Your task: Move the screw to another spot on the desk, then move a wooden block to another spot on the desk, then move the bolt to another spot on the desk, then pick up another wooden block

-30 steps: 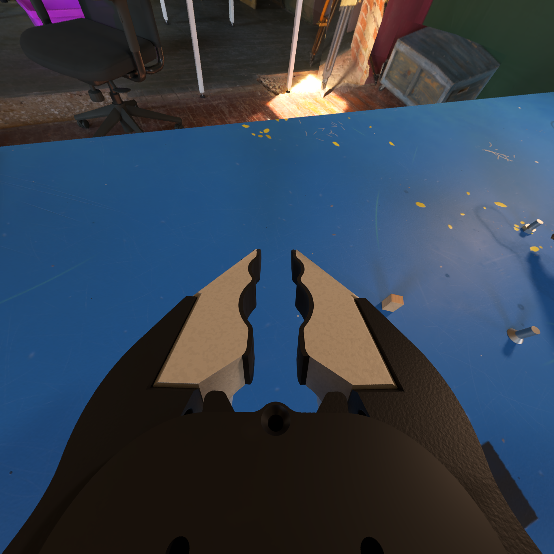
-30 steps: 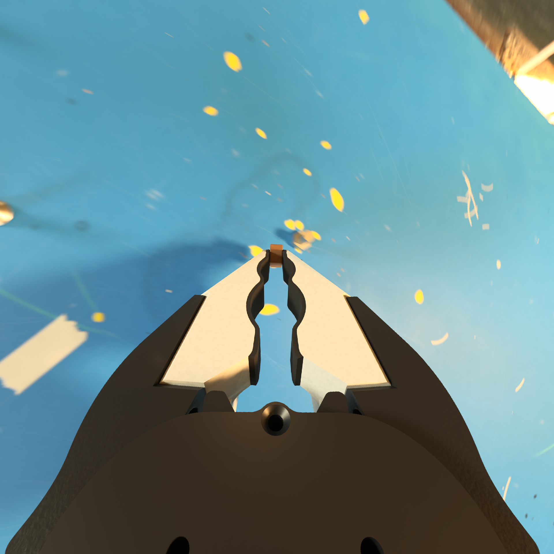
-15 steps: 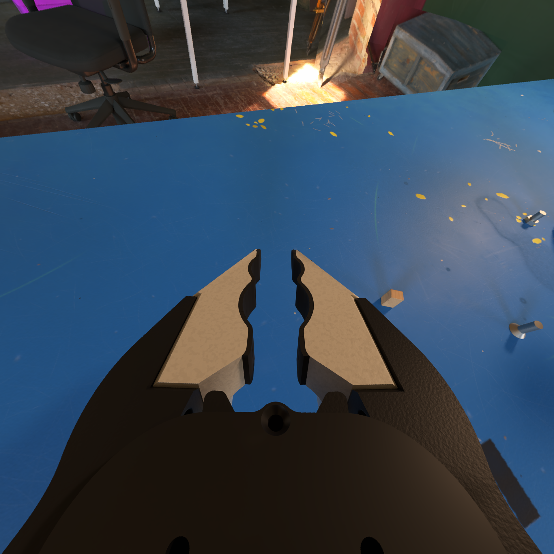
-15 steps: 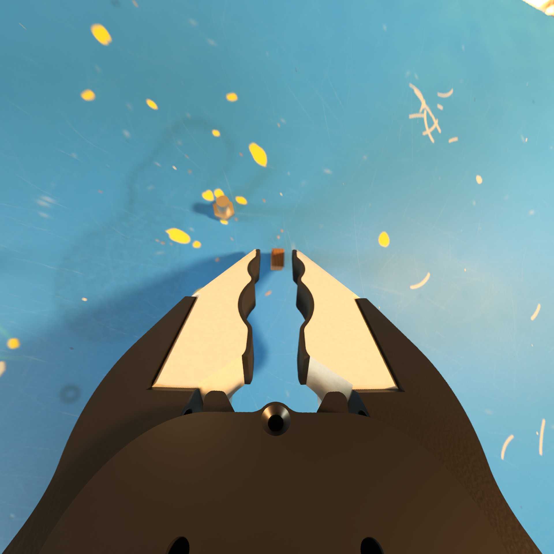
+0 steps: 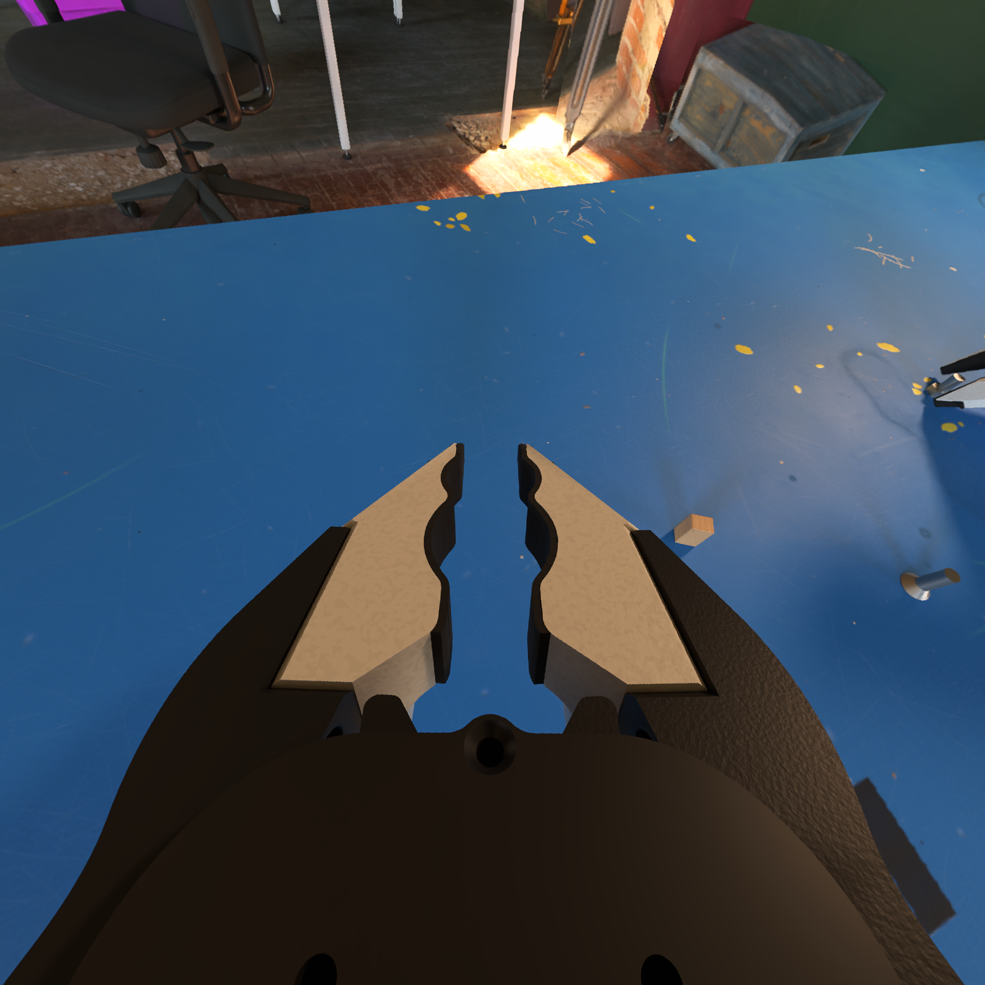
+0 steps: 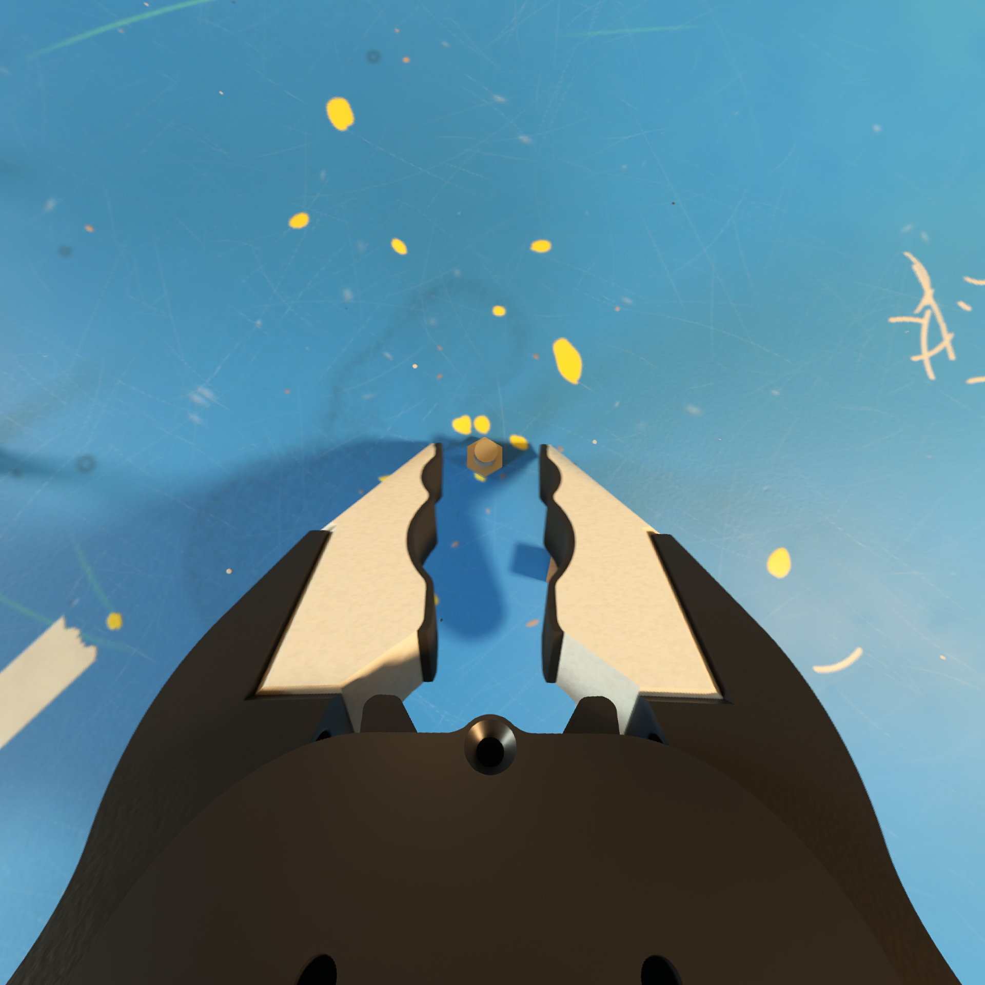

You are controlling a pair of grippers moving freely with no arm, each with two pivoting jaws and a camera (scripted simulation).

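My right gripper (image 6: pixel 490 453) is open, its fingertips on either side of the bolt (image 6: pixel 484 457), whose hex head faces the camera; the jaws do not touch it. In the left wrist view the bolt (image 5: pixel 949 382) lies at the far right between the right gripper's fingertips (image 5: pixel 965 395). A wooden block (image 5: pixel 693 530) lies on the blue desk (image 5: pixel 266 373) just right of my left gripper (image 5: pixel 490 450), which is open and empty above the desk. The flat-head screw (image 5: pixel 930 583) lies further right. A square shadow (image 6: pixel 527 559) shows beside my right finger.
Yellow paint spots (image 6: pixel 566 360) and pale scratches (image 6: pixel 927 320) mark the desk. A strip of tape (image 6: pixel 42 677) lies at the left. Past the desk's far edge stand an office chair (image 5: pixel 133 69) and a grey crate (image 5: pixel 773 96).
My right gripper opened, let go of the small wooden block and moved over to the bolt, which now sits between its fingertips. The left gripper barely moved.
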